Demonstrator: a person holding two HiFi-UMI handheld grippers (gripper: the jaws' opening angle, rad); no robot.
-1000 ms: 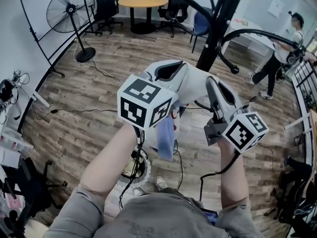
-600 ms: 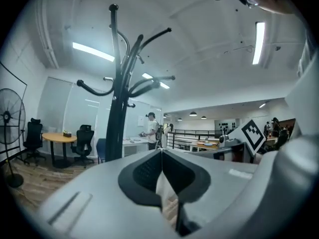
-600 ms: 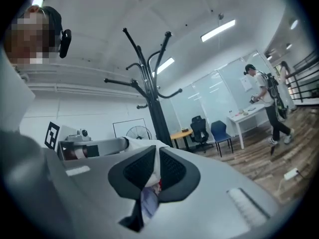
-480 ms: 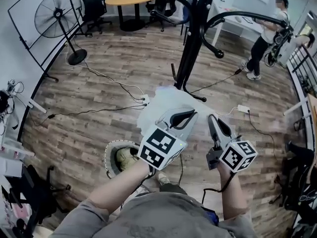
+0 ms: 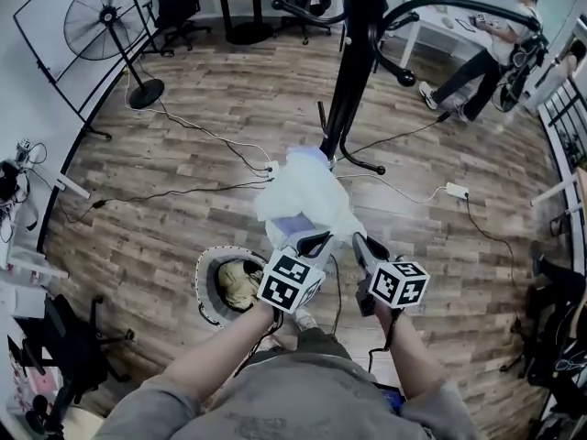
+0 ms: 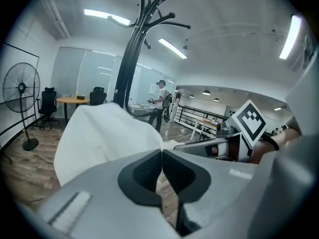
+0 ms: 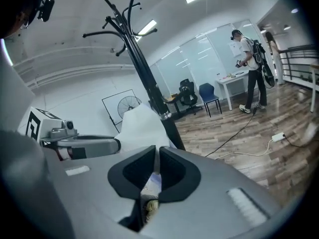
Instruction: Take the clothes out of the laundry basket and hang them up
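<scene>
Two grippers sit side by side in front of you, and both pinch the same white garment. Your left gripper has its jaws pressed together at the tips with the cloth's edge caught there, and the fabric billows up and to the left just beyond them. Your right gripper is almost fully closed, with a thin fold of white and pale lilac cloth in the slit between its jaws.

In the head view the garment spreads out ahead of the jaws, above the wooden floor, between you and the foot of the black coat rack. The round laundry basket stands on the floor just left of your left gripper, with a tan piece of clothing inside. The left cube and right cube carry black-and-white square marker patterns, not letters.
</scene>
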